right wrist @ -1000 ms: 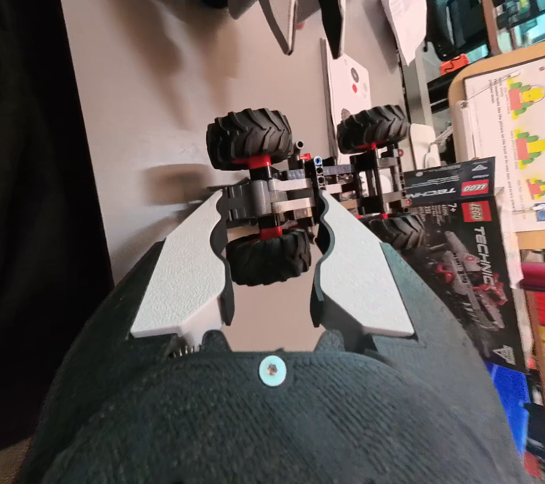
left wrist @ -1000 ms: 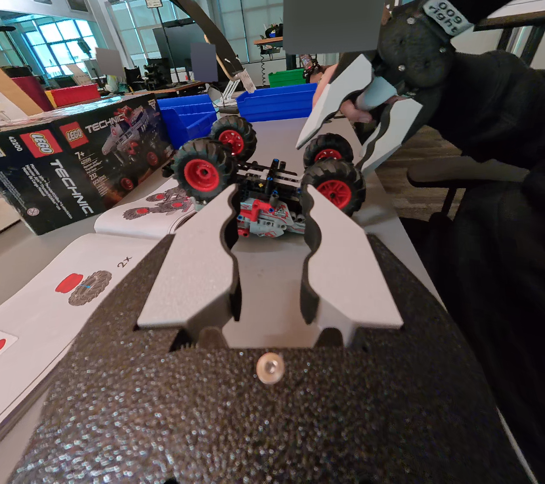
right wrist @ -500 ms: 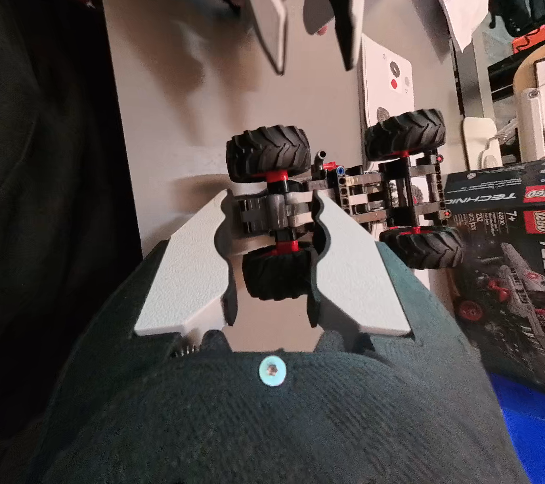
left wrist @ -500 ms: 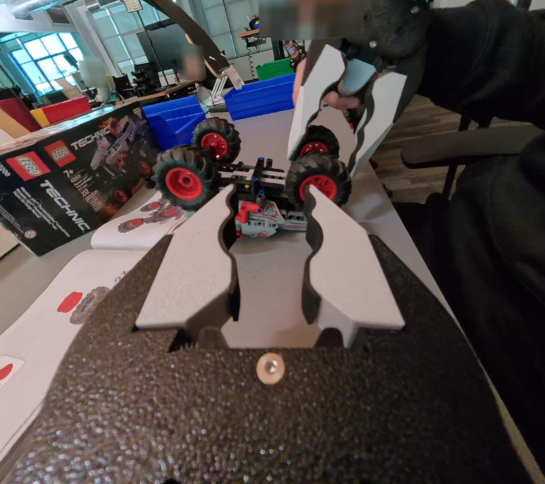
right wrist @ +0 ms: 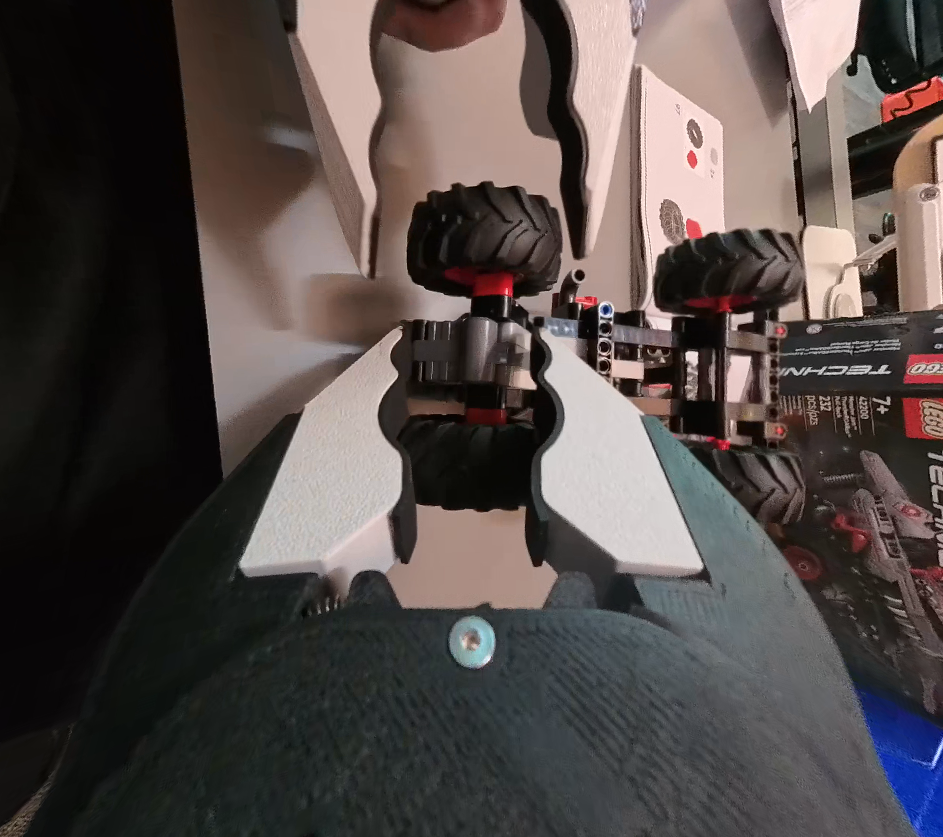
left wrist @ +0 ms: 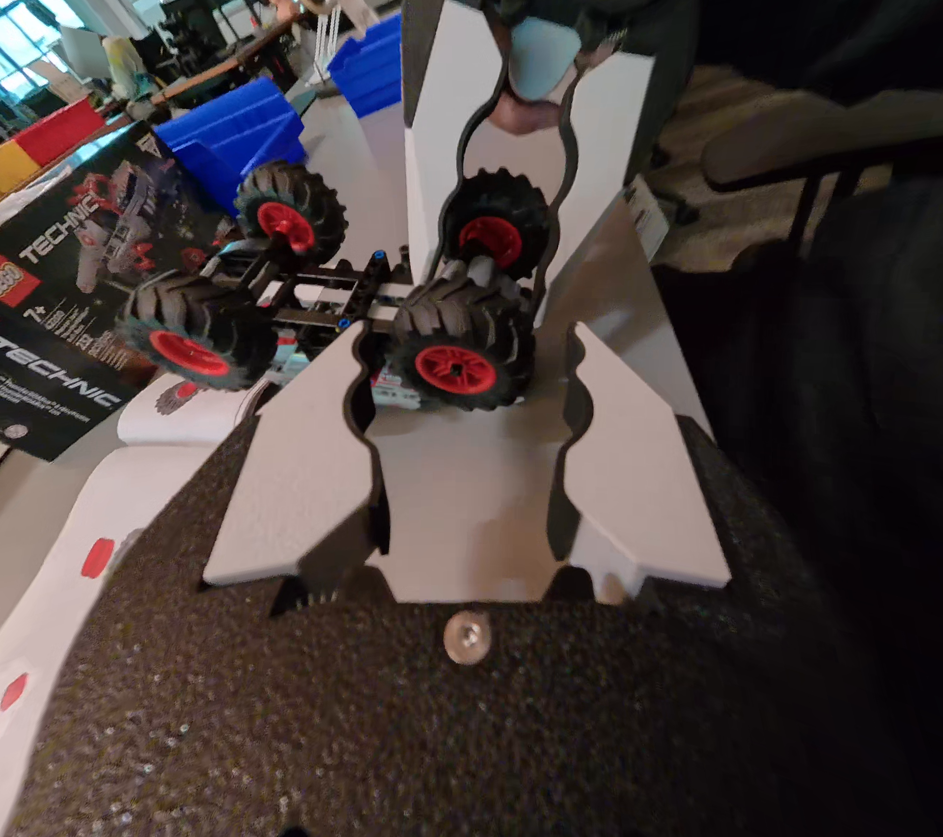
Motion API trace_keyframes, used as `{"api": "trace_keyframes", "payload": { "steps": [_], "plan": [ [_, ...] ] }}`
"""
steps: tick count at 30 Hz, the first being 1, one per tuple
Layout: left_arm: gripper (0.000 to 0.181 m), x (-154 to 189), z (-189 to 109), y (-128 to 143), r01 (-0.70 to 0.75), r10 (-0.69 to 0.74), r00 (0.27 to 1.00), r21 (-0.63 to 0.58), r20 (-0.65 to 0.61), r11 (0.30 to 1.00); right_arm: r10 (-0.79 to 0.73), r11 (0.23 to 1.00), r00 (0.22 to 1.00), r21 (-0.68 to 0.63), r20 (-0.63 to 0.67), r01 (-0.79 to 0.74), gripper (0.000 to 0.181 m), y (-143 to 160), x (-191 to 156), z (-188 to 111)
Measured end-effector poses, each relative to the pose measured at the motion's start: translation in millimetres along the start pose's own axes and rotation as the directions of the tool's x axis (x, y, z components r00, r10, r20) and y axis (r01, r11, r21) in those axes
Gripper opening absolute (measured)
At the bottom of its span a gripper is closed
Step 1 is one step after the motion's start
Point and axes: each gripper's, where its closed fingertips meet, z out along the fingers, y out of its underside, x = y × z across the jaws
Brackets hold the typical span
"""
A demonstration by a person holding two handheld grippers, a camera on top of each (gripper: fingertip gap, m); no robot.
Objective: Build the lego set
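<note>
**Truck chassis straddled at one axle**

Nearest, the left hand-held gripper (left wrist: 467,384) hovers with fingers apart beside a front tyre. The lego truck (left wrist: 326,302) stands near the surface's (left wrist: 459,481) right edge. The right hand-held gripper (right wrist: 467,361) straddles its axle end, fingers spread, not clamped. Beyond lies the box (left wrist: 66,302). It looks light and rigid, though pins could pop; the frame seems the safest hold.

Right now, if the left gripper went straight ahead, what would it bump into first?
Probably the truck's near wheel. It sits just past the open left gripper, between the fingers' line. The right gripper straddles that same axle farther back. Depth is hard to judge here.
</note>
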Motion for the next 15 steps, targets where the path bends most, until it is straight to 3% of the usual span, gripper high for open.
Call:
{"api": "trace_keyframes", "payload": {
  "steps": [7,15],
  "plan": [
    [0.057,-7.6,2.6,3.6,-0.041,0.041,0.999,-0.032,0.004,0.999,-0.075,0.997,0.997,-0.026,-0.01,0.074,0.046,-6.7,-1.9,7.3],
    [0.058,-2.7,-0.5,-2.1,-0.019,0.018,0.996,-0.015,-0.091,1.0,0.024,0.998,0.995,0.064,-0.092,-0.019,0.034,-17.1,18.1,-4.8]
  ]
}}
